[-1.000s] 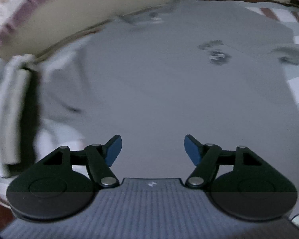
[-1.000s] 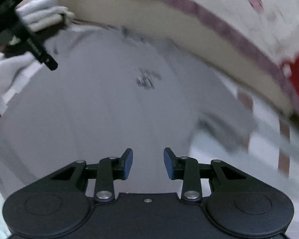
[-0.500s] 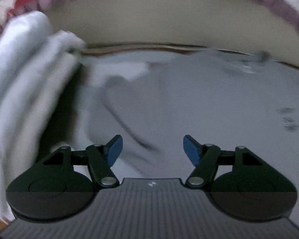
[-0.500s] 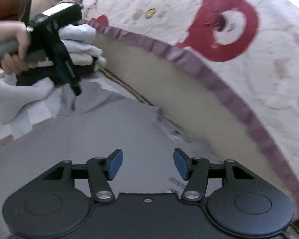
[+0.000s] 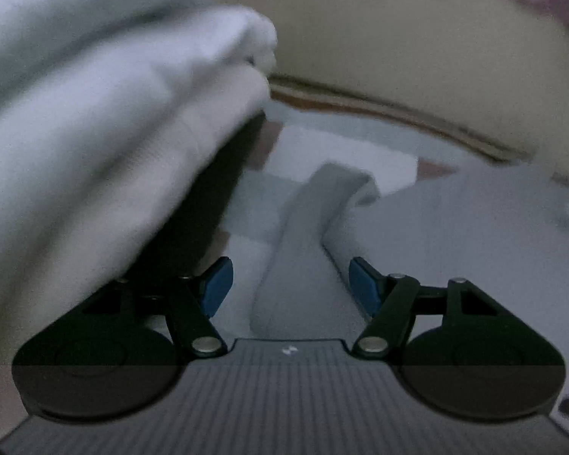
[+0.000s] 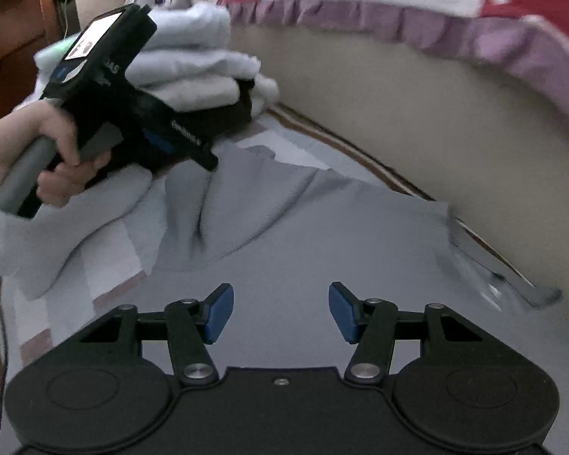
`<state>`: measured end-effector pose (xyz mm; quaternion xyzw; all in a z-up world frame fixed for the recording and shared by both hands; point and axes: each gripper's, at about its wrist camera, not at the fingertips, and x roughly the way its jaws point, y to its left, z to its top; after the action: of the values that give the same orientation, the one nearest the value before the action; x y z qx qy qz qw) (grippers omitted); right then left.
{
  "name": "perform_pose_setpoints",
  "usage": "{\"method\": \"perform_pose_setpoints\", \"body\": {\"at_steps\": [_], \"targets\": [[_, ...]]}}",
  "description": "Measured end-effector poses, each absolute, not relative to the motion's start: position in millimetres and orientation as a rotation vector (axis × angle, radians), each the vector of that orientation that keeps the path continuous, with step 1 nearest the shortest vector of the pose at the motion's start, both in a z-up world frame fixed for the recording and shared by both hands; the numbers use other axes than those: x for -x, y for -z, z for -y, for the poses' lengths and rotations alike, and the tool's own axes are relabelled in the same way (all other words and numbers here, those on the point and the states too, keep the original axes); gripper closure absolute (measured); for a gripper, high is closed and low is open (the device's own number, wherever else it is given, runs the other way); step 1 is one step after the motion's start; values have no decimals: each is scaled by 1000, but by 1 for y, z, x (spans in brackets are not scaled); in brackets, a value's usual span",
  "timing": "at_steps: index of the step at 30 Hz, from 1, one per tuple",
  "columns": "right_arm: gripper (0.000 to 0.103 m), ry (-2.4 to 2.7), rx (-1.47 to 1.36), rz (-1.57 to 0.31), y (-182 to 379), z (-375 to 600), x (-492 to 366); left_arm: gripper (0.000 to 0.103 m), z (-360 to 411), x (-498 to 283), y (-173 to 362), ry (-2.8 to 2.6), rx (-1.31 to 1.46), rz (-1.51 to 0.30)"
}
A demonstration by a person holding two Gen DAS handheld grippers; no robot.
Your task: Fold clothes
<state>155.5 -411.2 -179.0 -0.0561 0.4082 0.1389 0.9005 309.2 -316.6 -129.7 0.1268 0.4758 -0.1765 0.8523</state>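
Observation:
A grey T-shirt (image 6: 322, 235) lies spread flat on the checked bed sheet. Its left sleeve (image 5: 307, 235) runs as a rumpled strip away from my left gripper (image 5: 290, 284), which hovers just above it, open, with nothing between its blue pads. In the right wrist view the sleeve (image 6: 193, 204) bunches below the left gripper's fingertips (image 6: 208, 161). My right gripper (image 6: 280, 313) is open over the shirt's flat body, empty. The shirt's collar (image 6: 497, 276) lies at the far right by the bed's side wall.
A stack of folded white and dark clothes (image 6: 201, 64) stands at the far left and fills the left of the left wrist view (image 5: 95, 113). A beige bed wall (image 6: 417, 121) with a purple-frilled quilt (image 6: 398, 15) bounds the far side. A hand (image 6: 57, 151) holds the left gripper.
The left gripper swung left from over the shirt's body to its left sleeve, close to the folded stack. The right gripper tilted up, turned left and opened wider.

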Motion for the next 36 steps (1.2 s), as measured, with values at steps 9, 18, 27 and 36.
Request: {"method": "perform_pose_setpoints", "body": {"at_steps": [9, 18, 27, 36], "targets": [[42, -269, 117, -814, 190, 390, -176, 97, 332, -271, 133, 478, -529, -701], [42, -54, -93, -915, 199, 422, -161, 96, 345, -205, 97, 568, -819, -331], [42, -6, -178, -1021, 218, 455, -132, 92, 325, -247, 106, 419, -773, -642], [42, 109, -128, -974, 215, 498, -134, 62, 304, -245, 61, 410, -641, -534]]}}
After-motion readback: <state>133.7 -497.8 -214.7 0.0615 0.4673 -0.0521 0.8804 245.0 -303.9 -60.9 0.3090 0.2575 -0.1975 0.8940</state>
